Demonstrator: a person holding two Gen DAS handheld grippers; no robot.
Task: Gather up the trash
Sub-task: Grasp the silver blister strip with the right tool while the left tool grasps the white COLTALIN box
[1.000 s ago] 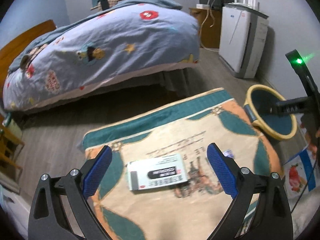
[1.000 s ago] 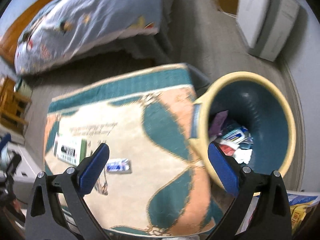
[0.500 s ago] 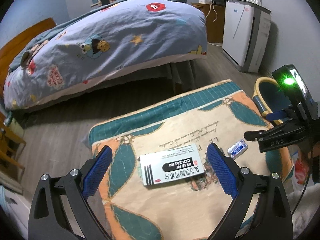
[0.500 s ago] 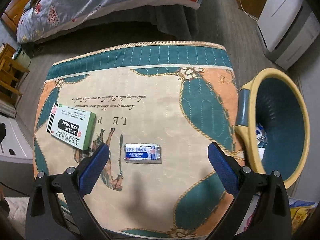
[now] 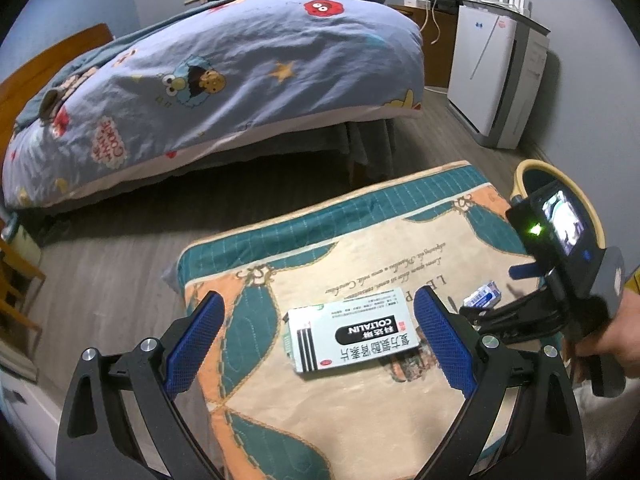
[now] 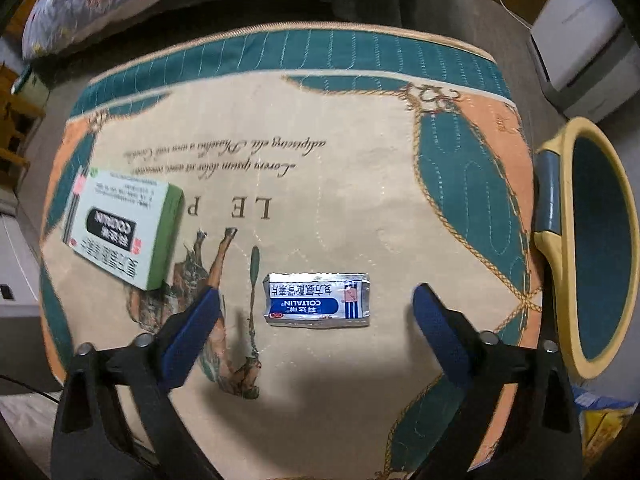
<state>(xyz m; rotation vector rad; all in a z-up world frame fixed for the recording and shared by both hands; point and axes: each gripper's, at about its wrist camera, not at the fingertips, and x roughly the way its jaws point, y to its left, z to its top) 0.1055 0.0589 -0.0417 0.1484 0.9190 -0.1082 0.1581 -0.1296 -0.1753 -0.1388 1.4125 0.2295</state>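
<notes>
A white and green medicine box (image 5: 352, 334) (image 6: 122, 228) lies on the patterned cloth-covered table (image 5: 360, 412) (image 6: 328, 168). My left gripper (image 5: 320, 344) hovers open above it, blue pads wide on either side of it. A small silver and blue sachet (image 6: 316, 300) (image 5: 482, 294) lies flat to the right of the box. My right gripper (image 6: 316, 322) points straight down over the sachet; its jaws are closing, the sachet between them, pads clear of it. A yellow-rimmed teal bin (image 6: 592, 252) (image 5: 536, 178) stands at the table's right edge.
A bed with a blue cartoon duvet (image 5: 224, 80) stands beyond the table across a strip of wooden floor. A white appliance (image 5: 496, 76) stands against the right wall. A person's hand (image 5: 612, 336) holds the right gripper's handle. Wooden furniture (image 5: 16, 280) sits at far left.
My right gripper has swung from over the bin to above the sachet and dropped closer to the cloth. My left gripper has crept slightly nearer the box.
</notes>
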